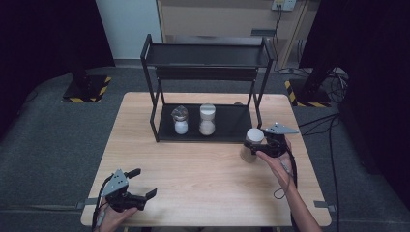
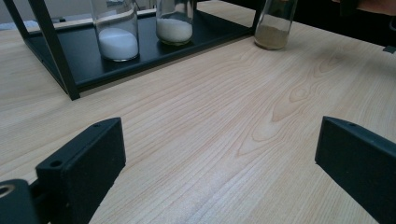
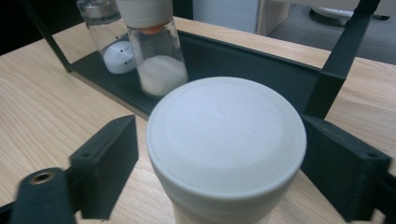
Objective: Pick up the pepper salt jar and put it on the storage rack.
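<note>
A jar with a white lid (image 1: 255, 136) and brownish powder stands on the wooden table just in front of the black rack's right leg. My right gripper (image 1: 252, 147) straddles it near the top. In the right gripper view the lid (image 3: 226, 135) sits between the jaws: the right jaw is against it, and a thin gap shows at the left jaw. My left gripper (image 1: 144, 182) hovers wide open over the front left of the table, its jaws (image 2: 219, 158) bracketing bare wood. The same jar (image 2: 274, 23) stands far off in the left gripper view.
A black two-tier rack (image 1: 232, 126) stands at the back middle of the table (image 1: 203, 164). Its lower shelf holds a clear-lidded jar of white powder (image 1: 180, 121) and a white-lidded jar (image 1: 207, 120). The rack's right leg (image 3: 334, 79) rises just behind the gripped-at jar.
</note>
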The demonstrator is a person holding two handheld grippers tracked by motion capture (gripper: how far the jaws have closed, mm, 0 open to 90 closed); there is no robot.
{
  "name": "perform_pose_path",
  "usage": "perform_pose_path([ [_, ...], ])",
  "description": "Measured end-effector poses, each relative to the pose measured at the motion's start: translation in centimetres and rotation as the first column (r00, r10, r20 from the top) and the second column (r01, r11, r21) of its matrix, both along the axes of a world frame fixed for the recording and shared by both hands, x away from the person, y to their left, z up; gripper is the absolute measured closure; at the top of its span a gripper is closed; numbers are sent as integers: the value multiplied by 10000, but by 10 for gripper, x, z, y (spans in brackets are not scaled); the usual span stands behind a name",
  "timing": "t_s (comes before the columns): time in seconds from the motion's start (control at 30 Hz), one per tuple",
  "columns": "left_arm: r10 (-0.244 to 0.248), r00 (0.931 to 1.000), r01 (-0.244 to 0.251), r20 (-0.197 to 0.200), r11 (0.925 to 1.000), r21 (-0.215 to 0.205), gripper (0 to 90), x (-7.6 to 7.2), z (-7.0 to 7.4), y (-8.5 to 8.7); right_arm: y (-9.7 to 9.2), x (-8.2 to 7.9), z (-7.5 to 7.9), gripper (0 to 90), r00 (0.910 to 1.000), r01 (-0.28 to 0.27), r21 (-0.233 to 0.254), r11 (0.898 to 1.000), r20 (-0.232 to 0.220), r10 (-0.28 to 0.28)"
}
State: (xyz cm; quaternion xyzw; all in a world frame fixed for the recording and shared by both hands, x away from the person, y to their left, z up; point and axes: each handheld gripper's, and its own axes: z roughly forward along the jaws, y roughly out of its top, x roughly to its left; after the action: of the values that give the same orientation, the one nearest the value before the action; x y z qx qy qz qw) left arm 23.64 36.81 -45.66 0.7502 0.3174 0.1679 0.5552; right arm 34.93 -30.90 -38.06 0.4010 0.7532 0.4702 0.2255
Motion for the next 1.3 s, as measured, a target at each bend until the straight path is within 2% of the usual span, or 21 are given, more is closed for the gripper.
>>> perform_pose_path([
  [0.03,0,10000,0,0,10000,0,7,0,0,0,0,0,0,195,10000,0,0,10000,0,0],
  [0.1,3,10000,-3,5,10000,4,7,0,0,0,-1,1,-3,311,9999,-110,2,9999,19,110],
  [0.17,9,10000,-9,-4,10000,-2,7,0,0,0,1,-1,-3,333,9997,-97,-222,9997,205,101],
  [0.6,15,10000,-15,-24,10000,-12,7,0,0,1,6,-3,2,336,9998,-13,-356,9994,177,19],
  [0.87,18,10000,-18,-11,10000,-14,7,0,0,0,13,-1,16,336,9993,-305,-399,9987,195,313],
  [1.3,26,10000,-26,4,10000,-26,7,0,0,1,30,13,37,336,9976,-650,-501,9966,220,662],
])
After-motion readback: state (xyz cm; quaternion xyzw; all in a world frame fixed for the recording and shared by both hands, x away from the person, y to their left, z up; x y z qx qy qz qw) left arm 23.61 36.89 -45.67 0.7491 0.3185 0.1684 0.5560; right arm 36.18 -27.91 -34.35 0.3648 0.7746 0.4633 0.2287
